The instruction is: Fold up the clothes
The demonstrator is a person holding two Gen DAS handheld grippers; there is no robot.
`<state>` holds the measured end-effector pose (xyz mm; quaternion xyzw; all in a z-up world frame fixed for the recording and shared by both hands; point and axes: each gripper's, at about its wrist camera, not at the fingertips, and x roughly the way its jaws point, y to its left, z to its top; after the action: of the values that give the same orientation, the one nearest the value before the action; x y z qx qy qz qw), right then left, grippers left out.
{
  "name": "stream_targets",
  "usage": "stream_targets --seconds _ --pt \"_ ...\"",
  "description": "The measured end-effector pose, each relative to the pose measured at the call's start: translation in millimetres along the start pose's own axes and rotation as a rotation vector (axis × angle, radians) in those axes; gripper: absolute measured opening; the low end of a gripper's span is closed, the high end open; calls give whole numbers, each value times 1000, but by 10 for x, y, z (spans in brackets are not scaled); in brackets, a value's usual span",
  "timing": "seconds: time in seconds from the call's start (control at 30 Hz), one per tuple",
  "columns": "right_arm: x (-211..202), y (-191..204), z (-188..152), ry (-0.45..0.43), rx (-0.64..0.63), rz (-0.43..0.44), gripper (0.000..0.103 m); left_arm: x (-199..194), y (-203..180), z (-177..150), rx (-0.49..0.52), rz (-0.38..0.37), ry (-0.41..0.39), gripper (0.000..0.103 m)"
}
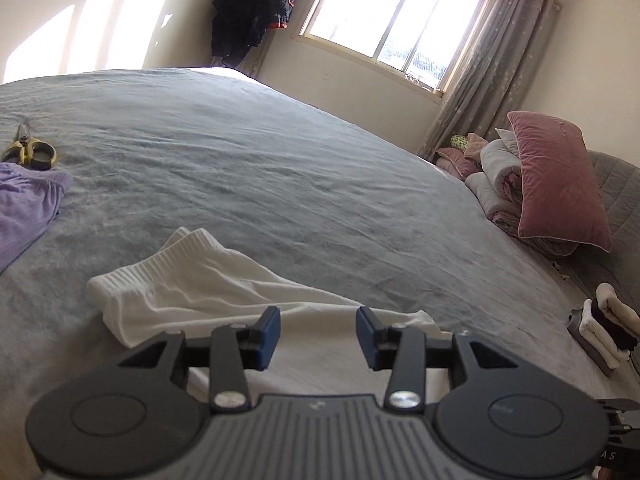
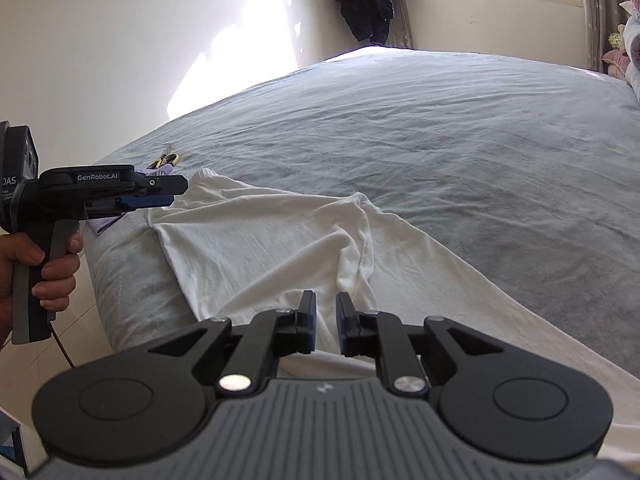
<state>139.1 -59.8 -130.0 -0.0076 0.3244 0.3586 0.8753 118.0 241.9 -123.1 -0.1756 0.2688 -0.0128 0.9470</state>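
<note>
Nearest in the right wrist view, the right gripper (image 2: pixel 325 322) hangs over the near part of a white garment (image 2: pixel 256 248), its blue pads a narrow gap apart with only cloth showing beyond them and nothing pinched. In the left wrist view the left gripper (image 1: pixel 318 334) stands with its jaws spread wider, likewise empty, above the same white garment (image 1: pixel 188 280); a ribbed band, apparently a cuff or hem, lies just ahead of it. From the right wrist view this gripper (image 2: pixel 154 200) appears side-on, carried by a hand (image 2: pixel 44 264) near the bed's corner. The garment lies spread but rumpled on the grey bed (image 2: pixel 440 128), at its near edge, with one raised fold running toward the right gripper. As a judgement, the fabric is a light, soft knit: limp, without stiffness, prone to sag and drag on the textured cover, and neither fragile nor slippery. It should be taken at edges or corners, where a doubled hem or the ribbed band gives the pads something firm to pinch; a mid-panel hold would only bunch it. Farther left lie a lilac garment (image 1: pixel 24 208) and yellow-handled scissors (image 1: pixel 28 150), well apart from the work. To the far right rest a small stack of folded items (image 1: pixel 604 332), a pink pillow (image 1: pixel 560 184) against rolled bedding, then the window (image 1: pixel 396 20) and dark clothes (image 1: pixel 256 8) hanging in the corner.
</note>
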Motion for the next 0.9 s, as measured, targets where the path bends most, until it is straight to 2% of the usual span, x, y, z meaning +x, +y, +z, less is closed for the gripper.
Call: stream_targets --seconds 0.23,0.3,0.53,0.63,0.7,0.83,0.9 --pt "29 -179 32 -6 28 -5 20 572 -354 49 176 -86 92 43" --pt "38 -216 40 -11 35 -5 33 734 -441 70 215 -111 120 43" --pt "127 -319 79 -16 53 30 33 1199 -581 125 253 -207 200 43" --pt "189 -361 70 0 63 45 27 1310 -632 146 281 -222 212 43" --pt "224 -404 59 11 80 55 12 1369 -668 154 295 -244 235 43" --pt "210 -519 29 6 144 63 6 1444 -734 133 335 -255 263 39" --pt "177 -574 16 -2 174 56 6 1463 -722 128 317 -275 276 8"
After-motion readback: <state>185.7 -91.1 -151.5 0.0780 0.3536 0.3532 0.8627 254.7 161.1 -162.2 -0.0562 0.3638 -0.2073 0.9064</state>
